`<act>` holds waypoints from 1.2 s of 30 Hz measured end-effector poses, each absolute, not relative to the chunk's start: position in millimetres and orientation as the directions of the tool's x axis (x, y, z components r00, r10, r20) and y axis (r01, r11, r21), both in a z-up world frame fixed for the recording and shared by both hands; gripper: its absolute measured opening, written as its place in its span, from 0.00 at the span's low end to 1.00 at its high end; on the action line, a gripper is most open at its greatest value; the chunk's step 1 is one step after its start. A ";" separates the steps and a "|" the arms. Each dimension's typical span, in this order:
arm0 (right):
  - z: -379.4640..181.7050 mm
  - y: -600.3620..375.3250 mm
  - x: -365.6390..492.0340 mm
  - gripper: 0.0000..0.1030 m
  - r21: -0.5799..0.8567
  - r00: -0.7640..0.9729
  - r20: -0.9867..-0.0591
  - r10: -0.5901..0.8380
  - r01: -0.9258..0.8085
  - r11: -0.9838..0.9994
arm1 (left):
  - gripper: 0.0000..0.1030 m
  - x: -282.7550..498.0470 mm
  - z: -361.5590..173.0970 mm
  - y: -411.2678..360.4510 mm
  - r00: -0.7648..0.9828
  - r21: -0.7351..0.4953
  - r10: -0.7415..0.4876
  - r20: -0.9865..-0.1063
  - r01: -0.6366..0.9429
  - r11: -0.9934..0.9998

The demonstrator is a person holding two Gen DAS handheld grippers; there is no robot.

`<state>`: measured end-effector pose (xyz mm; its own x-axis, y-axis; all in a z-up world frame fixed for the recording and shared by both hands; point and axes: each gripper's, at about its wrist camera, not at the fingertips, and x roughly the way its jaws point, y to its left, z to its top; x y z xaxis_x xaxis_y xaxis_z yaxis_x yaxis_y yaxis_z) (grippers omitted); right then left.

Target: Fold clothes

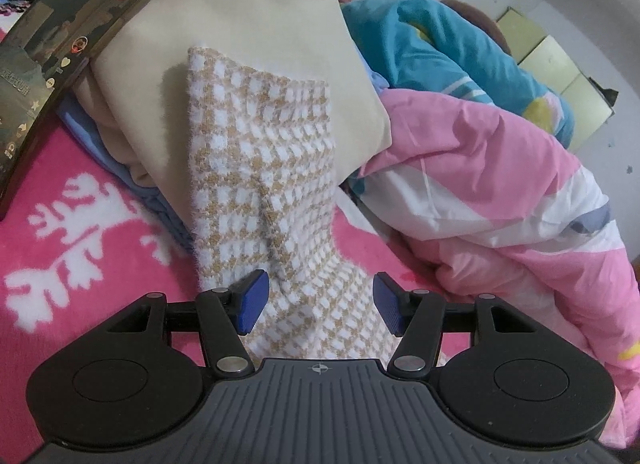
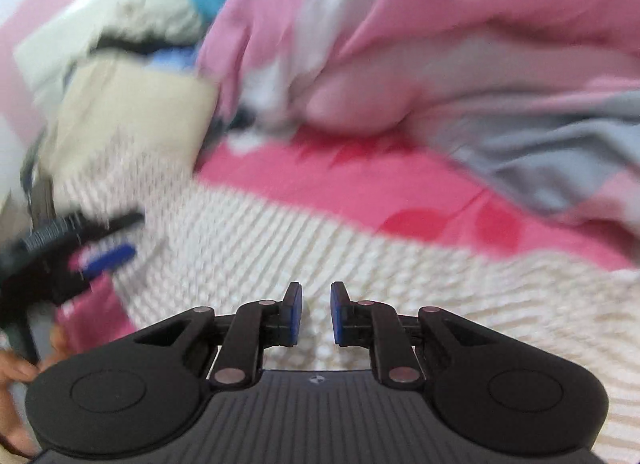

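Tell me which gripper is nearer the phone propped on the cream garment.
Left. The left gripper hovers over the checked knit, with the phone ahead at its upper left. The right gripper shows no phone in its view.

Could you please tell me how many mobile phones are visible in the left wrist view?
1. The phone leans, screen lit, against the cream garment at the upper left, its lower end toward the pink patterned blanket. Others could be hidden beneath the laundry.

Checked knit garment on bed
Fuzzy tan-and-white checked knit (image 1: 260, 168) is spread over the pink bed cover, creased mid-panel; far end is draped up over a folded cream garment (image 1: 256, 24).
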<state>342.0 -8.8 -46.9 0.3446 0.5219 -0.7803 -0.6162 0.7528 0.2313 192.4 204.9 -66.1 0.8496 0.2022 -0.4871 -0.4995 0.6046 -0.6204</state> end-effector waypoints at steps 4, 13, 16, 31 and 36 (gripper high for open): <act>-66.1 23.3 364.9 0.14 0.252 0.393 -0.756 0.524 -0.564 0.787 | 0.56 193.1 -67.9 205.8 0.849 -0.616 0.205 -0.488 -0.501 0.608; -8.5 -51.8 380.8 0.16 0.380 0.538 -0.662 0.523 -0.361 0.852 | 0.56 191.8 -68.3 209.4 0.853 -0.637 0.191 -0.486 -0.496 0.591; -2.2 -89.0 370.4 0.16 0.265 0.550 -0.715 0.431 -0.358 0.895 | 0.56 191.4 -68.3 210.0 0.852 -0.643 0.190 -0.487 -0.497 0.582; -58.9 -92.8 428.7 0.14 0.223 0.612 -0.736 0.289 -0.183 0.957 | 0.56 191.9 -69.2 209.7 0.851 -0.638 0.198 -0.486 -0.500 0.585; -37.9 -107.7 402.1 0.16 0.315 0.593 -0.716 0.368 -0.195 0.929 | 0.56 190.5 -69.2 214.7 0.855 -0.660 0.181 -0.486 -0.495 0.566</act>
